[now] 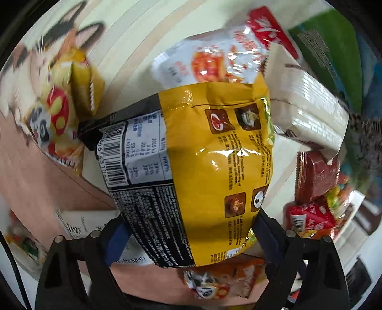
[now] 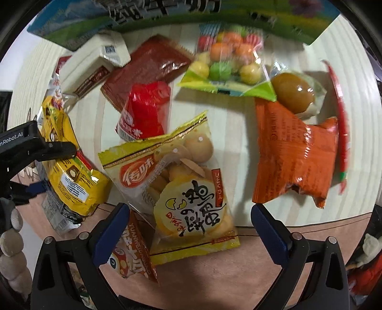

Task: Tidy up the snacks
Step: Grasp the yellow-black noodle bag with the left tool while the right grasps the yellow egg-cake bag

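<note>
My left gripper (image 1: 191,235) is shut on a yellow and black noodle packet (image 1: 191,152), which fills the left wrist view and hangs above the table. The same packet (image 2: 71,181) shows at the left of the right wrist view, pinched by the left gripper (image 2: 47,164). My right gripper (image 2: 188,229) is open, its jaws on either side of a yellow biscuit bag (image 2: 181,190) that lies flat on the table. A small orange snack packet (image 2: 133,252) lies by its left finger.
On the striped table lie an orange packet (image 2: 293,152), a candy-ball bag (image 2: 226,62), a brown egg pack (image 2: 293,93), a red sachet (image 2: 145,112), a dark red packet (image 2: 148,69) and a white box (image 2: 90,64). A green carton (image 2: 167,14) stands behind.
</note>
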Action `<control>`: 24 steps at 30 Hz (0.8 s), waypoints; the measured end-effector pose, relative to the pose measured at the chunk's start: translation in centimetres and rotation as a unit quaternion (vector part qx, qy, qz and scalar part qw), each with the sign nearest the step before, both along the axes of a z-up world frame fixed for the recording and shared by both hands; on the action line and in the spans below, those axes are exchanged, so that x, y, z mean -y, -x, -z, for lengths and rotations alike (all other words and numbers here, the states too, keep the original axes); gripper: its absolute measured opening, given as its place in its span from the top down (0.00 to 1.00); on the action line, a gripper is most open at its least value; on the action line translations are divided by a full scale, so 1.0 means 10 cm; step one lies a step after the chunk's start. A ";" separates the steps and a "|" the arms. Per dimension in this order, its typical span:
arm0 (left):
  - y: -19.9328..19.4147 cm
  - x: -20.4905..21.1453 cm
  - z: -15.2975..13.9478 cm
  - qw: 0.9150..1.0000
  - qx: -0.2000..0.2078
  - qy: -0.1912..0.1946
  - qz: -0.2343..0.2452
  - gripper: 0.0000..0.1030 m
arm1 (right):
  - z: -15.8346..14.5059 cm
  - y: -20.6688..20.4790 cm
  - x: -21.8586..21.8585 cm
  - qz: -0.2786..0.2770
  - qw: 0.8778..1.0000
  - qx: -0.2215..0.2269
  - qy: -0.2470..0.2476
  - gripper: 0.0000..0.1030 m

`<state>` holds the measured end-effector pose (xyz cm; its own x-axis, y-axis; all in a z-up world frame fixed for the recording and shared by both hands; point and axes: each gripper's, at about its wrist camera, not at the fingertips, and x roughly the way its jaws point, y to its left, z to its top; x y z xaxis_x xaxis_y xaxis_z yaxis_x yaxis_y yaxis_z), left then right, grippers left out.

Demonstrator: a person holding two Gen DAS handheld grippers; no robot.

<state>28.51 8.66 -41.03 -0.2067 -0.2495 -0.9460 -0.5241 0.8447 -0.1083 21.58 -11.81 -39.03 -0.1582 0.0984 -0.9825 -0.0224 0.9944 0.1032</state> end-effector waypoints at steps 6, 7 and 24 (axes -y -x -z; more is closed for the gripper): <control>-0.03 0.58 -0.28 0.971 0.051 -0.085 0.219 0.16 | 0.06 0.14 0.26 0.038 0.999 -0.011 -0.026 0.30; -0.01 0.68 -0.30 0.962 0.055 -0.095 0.252 0.16 | 0.06 0.16 0.31 0.044 0.999 -0.012 -0.022 0.32; 0.19 0.33 -0.25 0.979 0.042 -0.033 0.196 0.12 | 0.00 -0.02 0.77 0.070 0.995 -0.025 -0.060 0.23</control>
